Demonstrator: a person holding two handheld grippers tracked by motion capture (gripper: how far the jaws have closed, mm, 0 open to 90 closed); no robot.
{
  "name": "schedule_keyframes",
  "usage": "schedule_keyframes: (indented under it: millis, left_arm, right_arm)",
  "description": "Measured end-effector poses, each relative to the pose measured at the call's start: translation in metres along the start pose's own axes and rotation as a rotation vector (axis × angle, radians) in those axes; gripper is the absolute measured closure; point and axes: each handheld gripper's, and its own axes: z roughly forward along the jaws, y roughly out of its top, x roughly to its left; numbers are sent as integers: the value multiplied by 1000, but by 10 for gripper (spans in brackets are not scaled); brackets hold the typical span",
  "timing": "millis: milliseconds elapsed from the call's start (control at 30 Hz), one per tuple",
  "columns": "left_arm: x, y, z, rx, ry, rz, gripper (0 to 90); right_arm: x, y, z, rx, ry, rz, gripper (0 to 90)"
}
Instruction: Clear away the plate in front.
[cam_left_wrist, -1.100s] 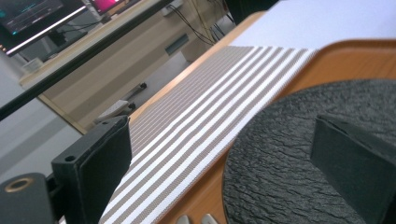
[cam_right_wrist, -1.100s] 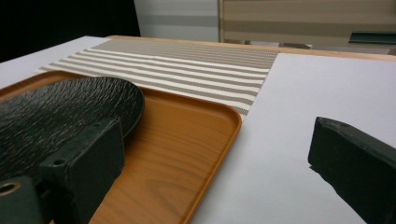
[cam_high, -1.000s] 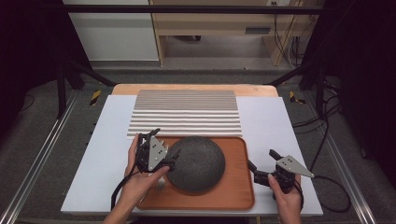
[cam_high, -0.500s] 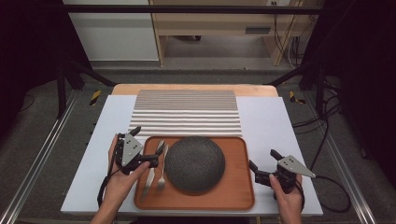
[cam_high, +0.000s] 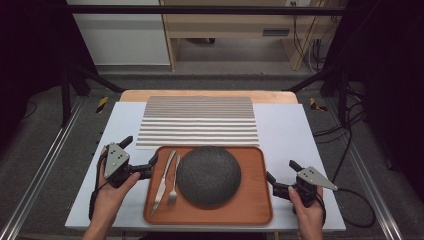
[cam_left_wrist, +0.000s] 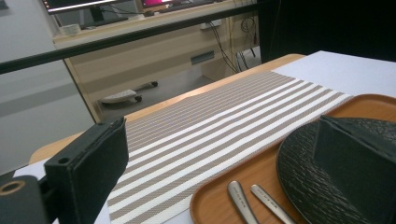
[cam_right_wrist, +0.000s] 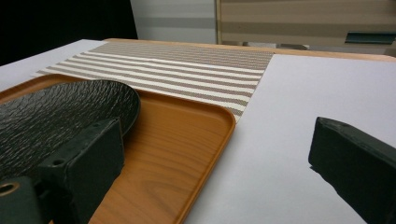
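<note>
Left hand-held gripper sits just off the left edge of the tray, jaws spread w/ nothing between them. It's near the tray's top-left corner, close to the rim but I can't tell if it's touching. In the left gripper view the jaws frame the cutlery handles and the plate's edge, one jaw way off to the left over the placemat.

Right hand-held gripper is on the other side, just beside the tray's right edge, jaws also wide apart and holding nothing. Right gripper view has one jaw low over the tray's wood and the other out over the white surface.

Stuff on the tray: dark textured round plate lying flat approx in the middle, w/ a knife and fork side by side to its left, handles pointing away from the person. Fork is btwn knife and plate, just beside the plate's rim.

Striped placemat lies flat behind the tray, its near edge right at the tray's far rim. White sheet covers most of the wooden surface.
</note>
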Motion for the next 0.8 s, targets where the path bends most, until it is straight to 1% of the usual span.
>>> schedule_keyframes:
  millis: [233, 333, 433, 533, 800]
  left_arm:
    - [12, 2, -11, -20, 17, -13, 32]
    - [17, 2, -15, -28, 20, -32, 32]
    - [22, 1, -20, -28, 29, -40, 32]
    - [26, 0, -24, -33, 28, -53, 30]
    - [35, -3, -34, -50, 38, -68, 28]
  right_arm:
    - [0, 0, 0, 0, 2, 2, 36]
    - [0, 0, 0, 0, 2, 2, 36]
    - [1, 0, 0, 1, 3, 0, 36]
    - [1, 0, 0, 2, 4, -1, 36]
    - [2, 1, 1, 3, 5, -4, 36]
